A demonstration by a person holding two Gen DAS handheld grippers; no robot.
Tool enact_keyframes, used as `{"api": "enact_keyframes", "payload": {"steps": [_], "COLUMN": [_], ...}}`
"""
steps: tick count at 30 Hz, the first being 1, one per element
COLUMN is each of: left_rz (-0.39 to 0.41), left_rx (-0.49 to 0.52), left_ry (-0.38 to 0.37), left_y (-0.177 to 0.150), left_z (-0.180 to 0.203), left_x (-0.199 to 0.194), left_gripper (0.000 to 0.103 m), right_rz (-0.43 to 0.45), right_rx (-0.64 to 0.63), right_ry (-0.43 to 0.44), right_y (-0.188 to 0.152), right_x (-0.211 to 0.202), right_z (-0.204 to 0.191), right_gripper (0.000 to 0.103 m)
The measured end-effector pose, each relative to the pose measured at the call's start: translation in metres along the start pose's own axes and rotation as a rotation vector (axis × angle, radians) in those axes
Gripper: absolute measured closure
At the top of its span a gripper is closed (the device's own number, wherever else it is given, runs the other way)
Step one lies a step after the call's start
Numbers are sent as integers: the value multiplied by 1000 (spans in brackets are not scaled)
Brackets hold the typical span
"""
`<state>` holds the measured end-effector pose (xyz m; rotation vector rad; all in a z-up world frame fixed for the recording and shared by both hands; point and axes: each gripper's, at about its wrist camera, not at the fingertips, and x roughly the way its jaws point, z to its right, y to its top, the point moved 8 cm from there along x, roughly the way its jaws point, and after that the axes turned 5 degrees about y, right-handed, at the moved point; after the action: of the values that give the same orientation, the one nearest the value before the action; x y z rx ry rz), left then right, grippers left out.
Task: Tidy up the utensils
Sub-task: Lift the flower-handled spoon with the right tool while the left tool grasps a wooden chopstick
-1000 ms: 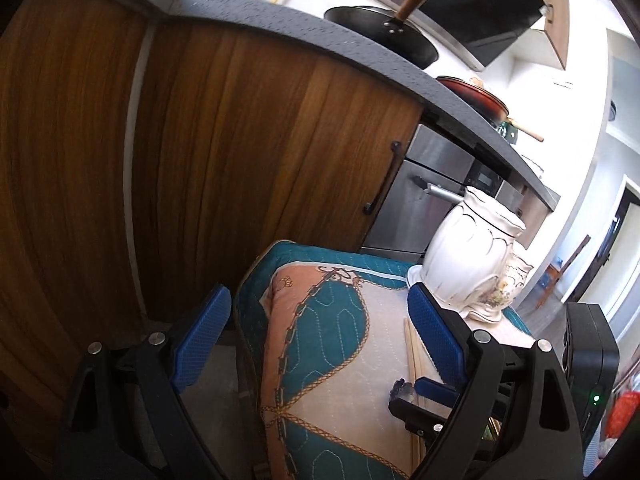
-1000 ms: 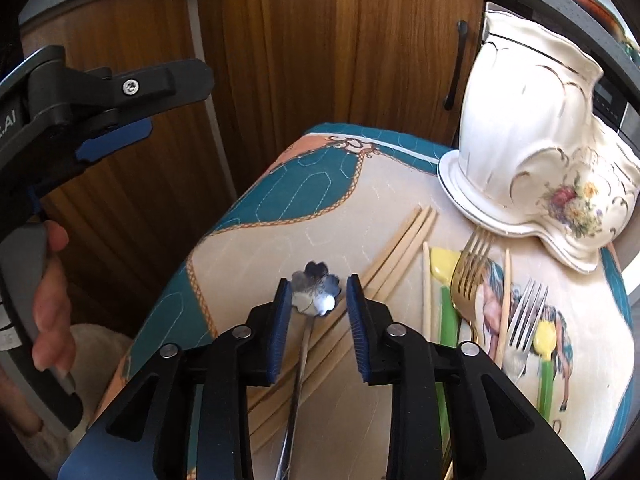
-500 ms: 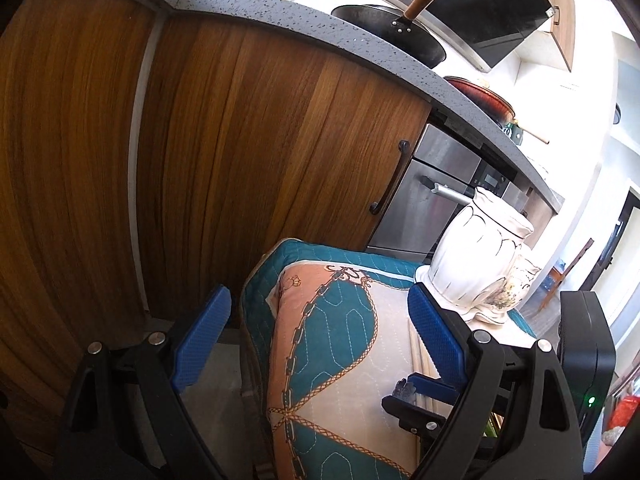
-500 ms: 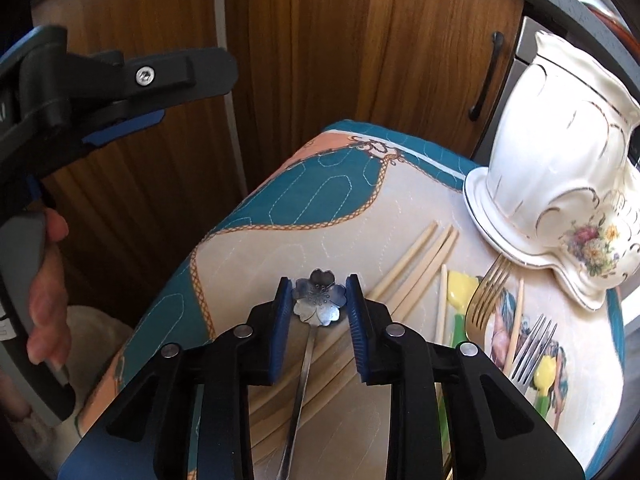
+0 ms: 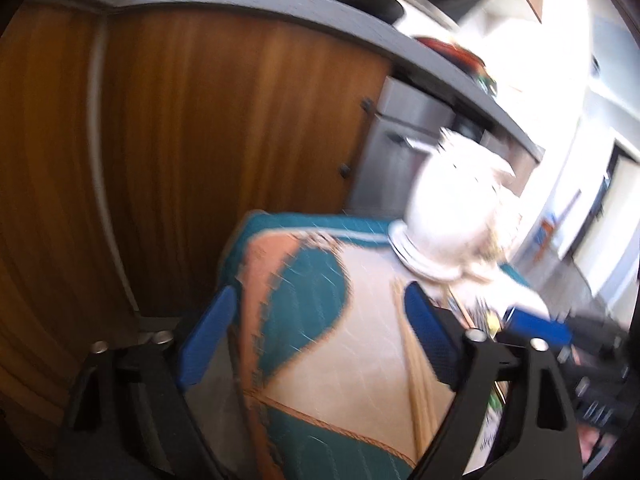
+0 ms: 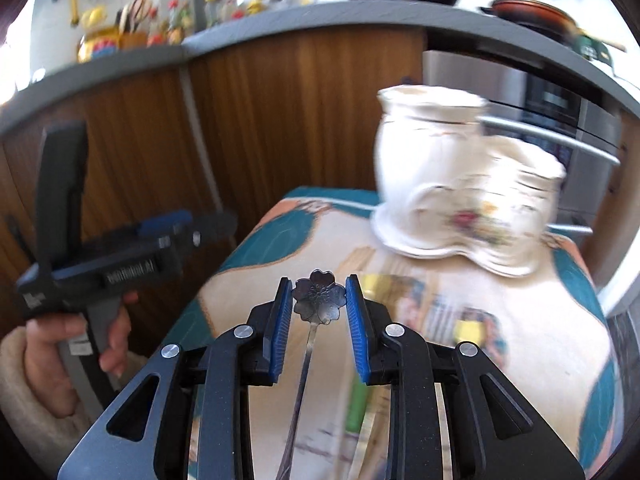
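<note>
My right gripper is shut on a silver spoon with a flower-shaped end and holds it raised above the patterned cloth. A white ceramic holder with two pots stands at the cloth's far end; it also shows in the left wrist view. My left gripper is open and empty over the cloth's left side. Wooden chopsticks lie beside its right finger. Both views are blurred.
Wooden cabinet doors and a steel oven front stand behind the cloth-covered surface. A grey counter above carries pans and jars. Green-handled forks lie blurred on the cloth under the right gripper.
My right gripper has lifted the flower spoon off the cloth and tilted up toward the ceramic holder. My left gripper has shifted right over the cloth. Both views now blur with motion.
</note>
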<state>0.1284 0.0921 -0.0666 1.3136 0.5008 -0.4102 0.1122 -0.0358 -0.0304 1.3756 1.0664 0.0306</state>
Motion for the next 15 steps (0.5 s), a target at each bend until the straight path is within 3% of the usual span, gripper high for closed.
{"api": "enact_keyframes", "payload": {"steps": [5, 7, 10, 15], "left_rz": [-128, -196, -279, -334], "left_rx": [123, 157, 202, 245], "left_ry": [-27, -24, -25, -14], "left_y": [-21, -31, -46, -52], "left_z": [36, 45, 56, 66], "left_x": [15, 24, 34, 37], "left_gripper": [45, 63, 78, 86], "right_rz": [47, 62, 74, 82], "right_rx": [57, 62, 68, 85], "right_ry": [-1, 0, 20, 39], "right_y": [1, -1, -3, -10], "right_x": [-24, -35, -40, -53], "right_z": [23, 24, 26, 35], "right_gripper": [74, 74, 74, 74]}}
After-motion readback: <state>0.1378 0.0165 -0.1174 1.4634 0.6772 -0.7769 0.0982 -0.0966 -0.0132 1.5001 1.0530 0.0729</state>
